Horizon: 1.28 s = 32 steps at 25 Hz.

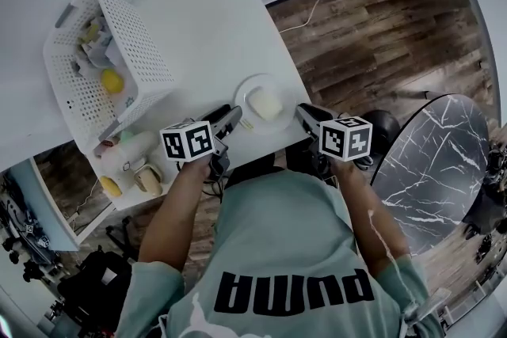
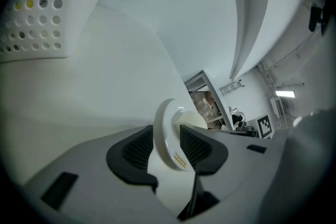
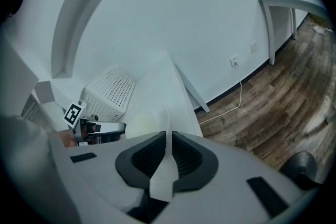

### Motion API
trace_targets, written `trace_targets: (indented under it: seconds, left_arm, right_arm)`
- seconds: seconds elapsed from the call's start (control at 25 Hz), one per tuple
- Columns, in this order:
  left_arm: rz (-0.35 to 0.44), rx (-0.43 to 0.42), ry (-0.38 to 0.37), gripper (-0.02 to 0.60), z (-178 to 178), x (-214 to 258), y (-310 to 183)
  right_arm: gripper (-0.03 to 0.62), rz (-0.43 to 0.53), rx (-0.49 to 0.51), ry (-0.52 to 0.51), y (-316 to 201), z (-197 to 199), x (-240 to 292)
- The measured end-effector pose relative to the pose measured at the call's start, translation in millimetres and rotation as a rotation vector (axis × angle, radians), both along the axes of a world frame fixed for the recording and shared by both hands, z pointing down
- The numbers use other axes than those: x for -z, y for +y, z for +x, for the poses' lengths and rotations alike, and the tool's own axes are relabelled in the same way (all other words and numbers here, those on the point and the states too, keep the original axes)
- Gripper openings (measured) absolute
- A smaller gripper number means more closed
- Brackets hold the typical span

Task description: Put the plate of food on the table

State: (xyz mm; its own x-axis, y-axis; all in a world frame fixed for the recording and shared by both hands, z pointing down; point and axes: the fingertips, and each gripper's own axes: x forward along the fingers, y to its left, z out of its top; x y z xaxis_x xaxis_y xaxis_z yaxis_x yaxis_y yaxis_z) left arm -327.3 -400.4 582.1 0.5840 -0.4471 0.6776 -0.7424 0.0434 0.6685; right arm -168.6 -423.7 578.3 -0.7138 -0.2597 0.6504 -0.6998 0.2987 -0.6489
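A white plate (image 1: 244,93) with a pale yellow piece of food (image 1: 267,102) rests on the white table (image 1: 206,20), close to its front edge. My left gripper (image 1: 232,118) is at the plate's left side. Its jaws stand open around the plate (image 2: 167,136) rim, wider than the rim is thick. My right gripper (image 1: 303,113) is at the plate's right side. In the right gripper view its jaws are shut on the thin plate (image 3: 167,126) rim, with the food (image 3: 139,124) and my left gripper (image 3: 107,129) beyond.
A white perforated basket (image 1: 103,63) with several small items stands on the table's left. A bottle and small items (image 1: 131,162) lie at the left front corner. A round marble table (image 1: 436,162) stands on the wooden floor to the right, and a cable (image 1: 305,16) lies by the wall.
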Motion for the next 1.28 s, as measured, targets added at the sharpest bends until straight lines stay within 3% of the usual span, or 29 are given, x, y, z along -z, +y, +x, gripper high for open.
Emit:
trace_targets:
  seconds: [0.52,0.92,1.28]
  left_arm:
    - [-0.008,-0.018,0.045,0.147,7,-2,-8]
    - [-0.034,0.004,0.016,0.051,3,-7,-11]
    - [-0.04,-0.001,0.025,0.048,6,-8,-12]
  right_arm:
    - [0.028,-0.062,-0.017,-0.076,-2,-7,-3]
    - [0.055,-0.106,-0.066,-0.127,1,-6,-4]
    - [0.069,-0.156,-0.094,-0.162,5,-16,-5]
